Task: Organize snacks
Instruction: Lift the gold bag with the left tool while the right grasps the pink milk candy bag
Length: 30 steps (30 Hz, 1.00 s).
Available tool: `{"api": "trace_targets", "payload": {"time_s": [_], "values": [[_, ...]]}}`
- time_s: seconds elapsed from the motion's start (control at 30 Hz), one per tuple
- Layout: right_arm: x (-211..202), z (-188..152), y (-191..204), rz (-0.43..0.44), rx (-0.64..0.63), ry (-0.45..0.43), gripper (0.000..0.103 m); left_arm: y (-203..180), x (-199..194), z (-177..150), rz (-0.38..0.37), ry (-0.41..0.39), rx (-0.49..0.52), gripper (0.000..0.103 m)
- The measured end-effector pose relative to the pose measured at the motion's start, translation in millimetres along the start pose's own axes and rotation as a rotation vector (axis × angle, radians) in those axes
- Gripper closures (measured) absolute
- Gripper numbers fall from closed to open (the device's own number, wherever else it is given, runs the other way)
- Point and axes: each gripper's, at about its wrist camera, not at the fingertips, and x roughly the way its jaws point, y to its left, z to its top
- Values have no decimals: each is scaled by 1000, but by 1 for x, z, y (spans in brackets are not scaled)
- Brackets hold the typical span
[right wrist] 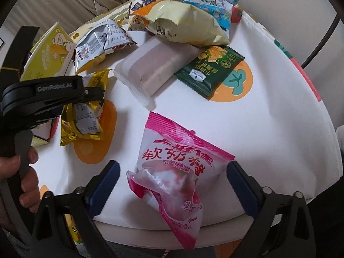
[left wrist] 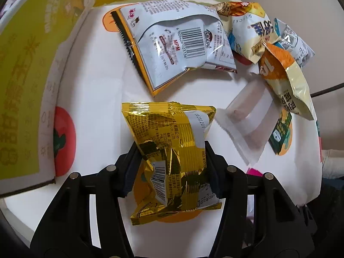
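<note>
- Yellow-green cardboard box (left wrist: 25, 90) sits far left in my left wrist view, on the white tablecloth (left wrist: 90, 107) printed with fruit shapes.
- Gold foil snack bag (left wrist: 172, 150) is next, pinched between my left gripper (left wrist: 172, 165) fingers; both pads press into its crumpled sides, so that tool is clamped on it. The bag's far end is over the cloth near the box; I can't tell if it is lifted.
- Behind it, a white bag with barcode (left wrist: 178, 43) lies flat on the cloth, back side up.
- Further right, a translucent wrapped bar (left wrist: 247, 118) lies near the gold bag, apart from it.
- Top right is a pile: cream cheese-stick bag (left wrist: 249, 28) and orange-topped bag (left wrist: 283, 75), overlapping each other.
- Right wrist view, far left: a hand (right wrist: 23, 172) grips the other tool's handle; the gold bag shows beneath its black body.
- Centre: the wrapped bar touches a dark green cracker packet (right wrist: 210, 71), both just in front of the pile.
- Pink marshmallow bag (right wrist: 178, 172) lies at the near table edge, its lower end hanging past the rim.
- My right gripper (right wrist: 174, 187) has its blue-padded fingers spread wide either side of the pink bag; neither pad touches it.
</note>
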Motion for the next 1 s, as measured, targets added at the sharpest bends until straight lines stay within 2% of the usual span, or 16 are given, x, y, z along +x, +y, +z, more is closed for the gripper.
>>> {"api": "trace_targets", "payload": {"time_s": [0.23,0.3,0.57,0.8,1.0], "values": [[5,-5,4,-43,-63,-9,20,3,-6,-9,12,-6,-6,52],[5,-6,7,-56,-92,-17,28,3,-11,-16,14,-11,-6,52],[-3,-5,-1,-13,-113,-45,49,-8,-36,-30,18,-51,-7,52],[-33,-1,-10,38,-131,-111,51,-15,-81,-41,-4,-119,-23,52],[-79,13,-5,95,-189,-207,51,-15,-135,-38,-16,-226,-46,52]]}}
